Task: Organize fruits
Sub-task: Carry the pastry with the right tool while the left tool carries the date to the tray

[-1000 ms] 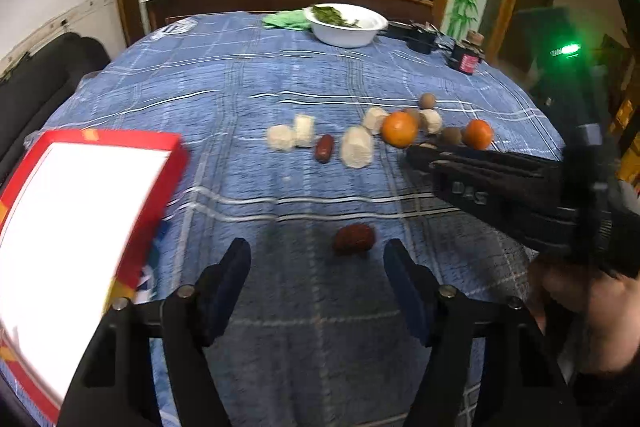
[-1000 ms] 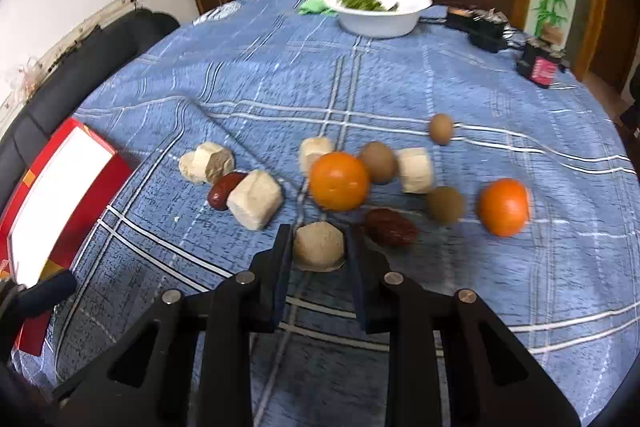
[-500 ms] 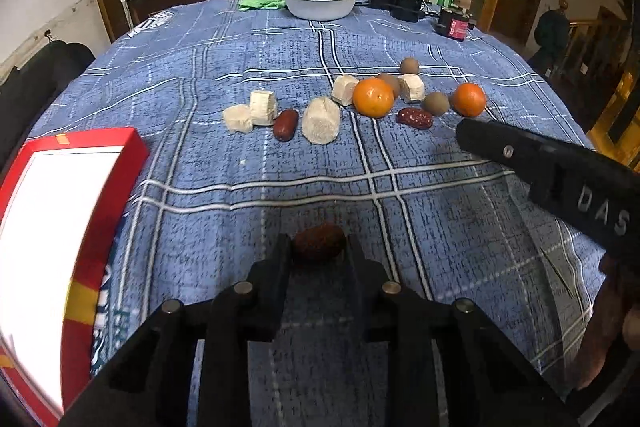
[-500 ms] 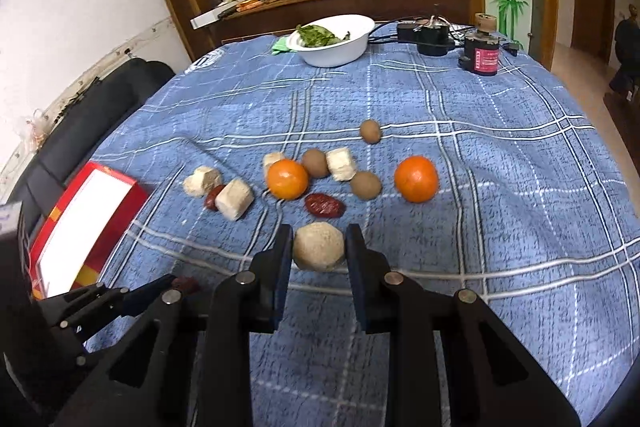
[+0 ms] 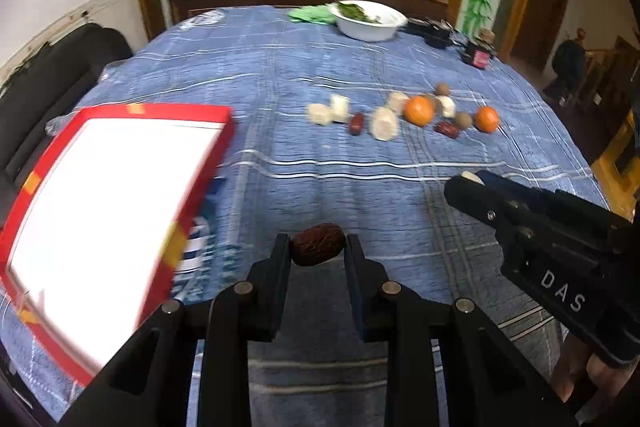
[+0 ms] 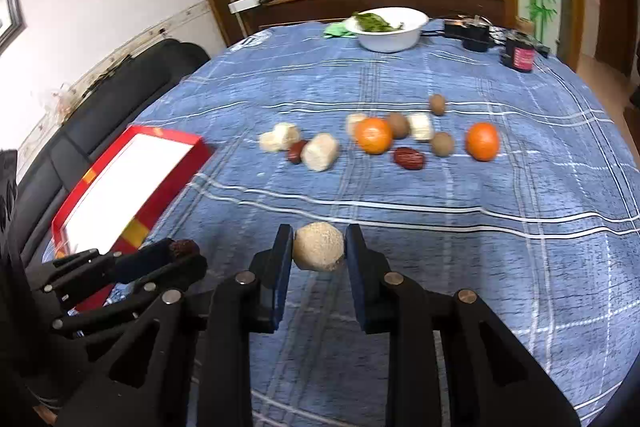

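Red date [image 5: 318, 245] — pinched between the left claw's [image 5: 318, 251] fingertips.

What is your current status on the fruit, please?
Left gripper shut on dark red date. Right gripper shut on pale beige round fruit. Red-rimmed white tray left, path unobstructed.
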Action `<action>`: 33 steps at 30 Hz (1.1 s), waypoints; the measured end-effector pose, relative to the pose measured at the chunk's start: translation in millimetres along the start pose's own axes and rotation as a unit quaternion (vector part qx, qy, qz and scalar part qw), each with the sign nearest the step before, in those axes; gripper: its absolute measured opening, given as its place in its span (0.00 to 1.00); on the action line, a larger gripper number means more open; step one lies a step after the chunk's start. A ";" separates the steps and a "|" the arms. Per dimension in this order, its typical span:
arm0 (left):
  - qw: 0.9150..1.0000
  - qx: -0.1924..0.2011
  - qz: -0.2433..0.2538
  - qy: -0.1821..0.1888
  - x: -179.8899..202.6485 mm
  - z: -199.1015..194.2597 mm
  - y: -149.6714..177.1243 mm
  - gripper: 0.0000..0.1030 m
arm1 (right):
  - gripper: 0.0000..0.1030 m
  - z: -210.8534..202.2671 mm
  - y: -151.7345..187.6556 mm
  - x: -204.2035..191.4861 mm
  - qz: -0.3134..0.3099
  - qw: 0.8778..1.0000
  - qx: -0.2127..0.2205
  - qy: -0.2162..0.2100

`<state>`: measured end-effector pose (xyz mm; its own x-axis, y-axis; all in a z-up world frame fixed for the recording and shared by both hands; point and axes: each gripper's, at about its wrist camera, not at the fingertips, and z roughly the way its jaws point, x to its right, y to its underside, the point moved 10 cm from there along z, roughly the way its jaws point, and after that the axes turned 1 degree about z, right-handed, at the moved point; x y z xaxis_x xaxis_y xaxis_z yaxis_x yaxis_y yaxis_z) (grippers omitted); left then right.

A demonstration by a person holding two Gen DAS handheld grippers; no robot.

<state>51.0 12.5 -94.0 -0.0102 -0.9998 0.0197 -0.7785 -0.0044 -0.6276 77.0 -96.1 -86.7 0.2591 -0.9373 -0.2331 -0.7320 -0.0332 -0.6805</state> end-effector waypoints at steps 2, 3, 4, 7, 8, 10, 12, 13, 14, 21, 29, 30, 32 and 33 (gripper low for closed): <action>1.000 0.003 -0.015 -0.006 -15.7 -6.6 0.6 0.25 | 0.28 -0.2 -0.1 -13.5 -0.009 1.000 0.000 -0.007; 1.000 0.005 -0.022 -0.010 -23.4 -9.7 1.3 0.25 | 0.28 0.3 -0.1 -21.9 -0.016 1.000 -0.001 -0.010; 0.999 0.008 -0.031 -0.015 -32.7 -13.0 1.0 0.25 | 0.28 1.0 0.3 -29.3 -0.021 1.000 -0.002 -0.014; 0.998 0.012 -0.058 -0.034 -62.8 -20.7 1.9 0.25 | 0.28 4.4 0.3 -56.6 -0.040 0.999 -0.003 -0.030; 0.997 0.014 -0.069 -0.040 -73.9 -22.2 1.8 0.25 | 0.28 5.7 -0.5 -65.2 -0.047 0.998 -0.003 -0.035; 0.995 0.013 -0.085 -0.052 -92.2 -22.6 2.4 0.25 | 0.28 9.5 -1.7 -84.3 -0.059 0.997 -0.004 -0.047; 0.992 0.015 -0.106 -0.066 -114.6 -25.4 5.1 0.25 | 0.28 14.4 -2.5 -103.4 -0.071 0.996 -0.004 -0.059; 0.990 0.014 -0.118 -0.072 -127.0 -25.6 6.7 0.25 | 0.28 16.9 -2.7 -112.5 -0.076 0.995 -0.005 -0.064; 0.989 0.012 -0.128 -0.078 -136.6 -25.2 8.2 0.25 | 0.28 20.0 -3.4 -120.8 -0.080 0.994 -0.006 -0.070; 0.978 0.002 -0.164 -0.125 -185.1 -20.6 17.2 0.25 | 0.28 45.5 -9.1 -175.4 -0.107 0.989 -0.014 -0.103; 0.973 0.000 -0.181 -0.142 -207.9 -19.5 24.7 0.25 | 0.28 74.9 -16.5 -217.8 -0.121 0.985 -0.029 -0.117; 0.973 0.001 -0.182 -0.144 -209.6 -19.9 25.3 0.25 | 0.28 80.0 -16.9 -220.5 -0.121 0.985 -0.033 -0.117; 0.972 0.001 -0.184 -0.148 -213.3 -19.5 24.7 0.25 | 0.28 87.4 -15.9 -222.1 -0.121 0.985 -0.040 -0.115; 0.972 0.000 -0.184 -0.148 -215.5 -17.8 23.8 0.25 | 0.28 90.6 -14.9 -223.1 -0.122 0.985 -0.043 -0.113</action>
<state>23.5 228.2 -99.4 0.4498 -0.8929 0.0191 -0.6948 -0.3633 -0.6207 87.1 144.9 -87.4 0.5607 -0.7968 -0.2254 -0.6786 -0.2861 -0.6765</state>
